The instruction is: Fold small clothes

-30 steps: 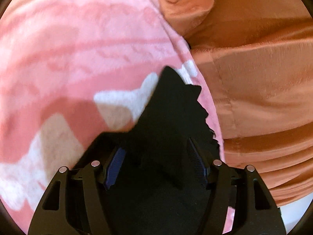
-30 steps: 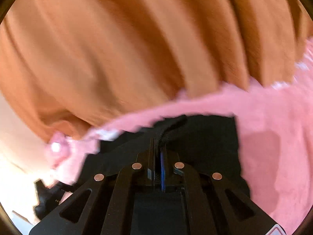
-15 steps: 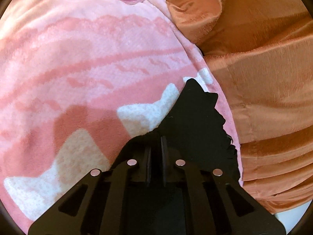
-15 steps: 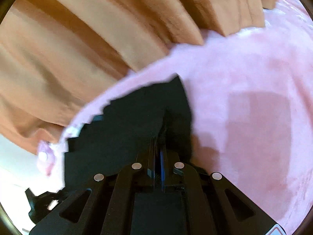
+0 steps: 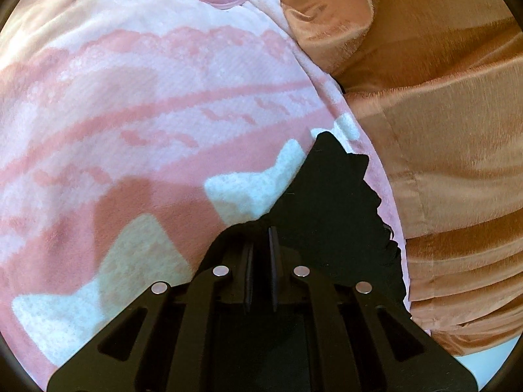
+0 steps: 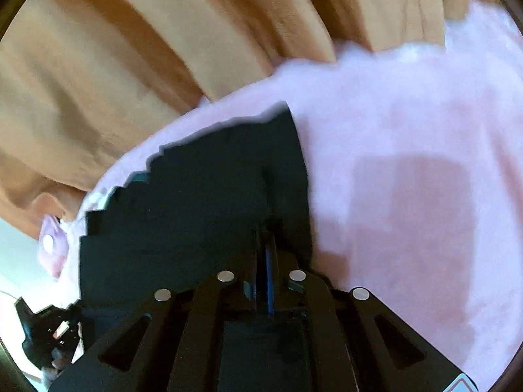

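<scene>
On the pink blanket (image 5: 137, 124), near its edge beside brown fabric (image 5: 451, 150), lies a black garment (image 6: 202, 196), one side scalloped. Left tongs (image 5: 261, 238): fingers drawn nearly together, pinching the garment's edge. Right tongs (image 6: 266, 238): clamped tight on a raised fold of the same garment. Blanket shows white bow shapes in the left view. Right view slightly blurred.

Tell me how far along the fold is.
Done: both grippers have pinched the black garment on the pink blanket. In hand: left gripper and right gripper hold it with jaws closed. Left: no finished fold shows; it isn't laid down yet.
</scene>
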{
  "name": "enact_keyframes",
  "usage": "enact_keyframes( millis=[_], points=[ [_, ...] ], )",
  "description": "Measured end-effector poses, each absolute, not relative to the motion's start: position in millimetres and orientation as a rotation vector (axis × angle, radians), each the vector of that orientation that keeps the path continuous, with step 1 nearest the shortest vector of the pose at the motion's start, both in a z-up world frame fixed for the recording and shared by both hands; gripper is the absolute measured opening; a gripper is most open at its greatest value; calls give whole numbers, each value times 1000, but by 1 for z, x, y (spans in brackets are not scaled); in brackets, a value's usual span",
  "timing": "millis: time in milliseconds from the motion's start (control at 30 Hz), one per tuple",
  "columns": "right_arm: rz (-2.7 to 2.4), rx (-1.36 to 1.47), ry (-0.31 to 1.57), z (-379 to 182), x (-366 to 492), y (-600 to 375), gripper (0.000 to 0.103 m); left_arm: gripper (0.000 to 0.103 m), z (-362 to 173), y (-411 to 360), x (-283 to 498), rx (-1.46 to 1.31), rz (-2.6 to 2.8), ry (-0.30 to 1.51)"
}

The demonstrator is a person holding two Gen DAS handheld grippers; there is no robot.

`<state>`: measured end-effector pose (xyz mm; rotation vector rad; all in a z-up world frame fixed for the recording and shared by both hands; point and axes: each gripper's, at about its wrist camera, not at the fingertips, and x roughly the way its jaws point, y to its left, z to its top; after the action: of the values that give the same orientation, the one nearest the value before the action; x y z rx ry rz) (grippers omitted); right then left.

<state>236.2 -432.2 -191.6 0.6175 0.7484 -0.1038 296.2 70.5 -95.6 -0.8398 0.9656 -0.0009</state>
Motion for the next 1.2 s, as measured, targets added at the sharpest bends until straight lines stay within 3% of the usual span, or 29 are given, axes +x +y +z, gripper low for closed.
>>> enact_keyframes(
  millis=[100,133,267,533,667,833,967,1200],
  points=[
    [-168,546,701,-160,228,-425,5,8,-96,73,296,-859,-7,971],
    [-199,487,672,-145,225,-416,13,8,-96,73,296,-869,-6,972],
    [144,394,676,-107,253,-335,12,8,-94,76,293,-890,-4,972],
    [417,38,984,-156,382,-145,3,8,-96,78,296,-871,-2,990],
    [367,-12,956,-169,423,-111,0,9,-98,77,298,-847,1,993],
    [339,-30,942,-156,427,-108,0,9,-103,81,298,-871,-11,1003],
    [369,100,832,-128,368,-172,0,9,-102,80,296,-869,-7,1009],
    [233,49,886,-170,292,-243,0,9,-100,77,297,-797,10,1015]
  ],
)
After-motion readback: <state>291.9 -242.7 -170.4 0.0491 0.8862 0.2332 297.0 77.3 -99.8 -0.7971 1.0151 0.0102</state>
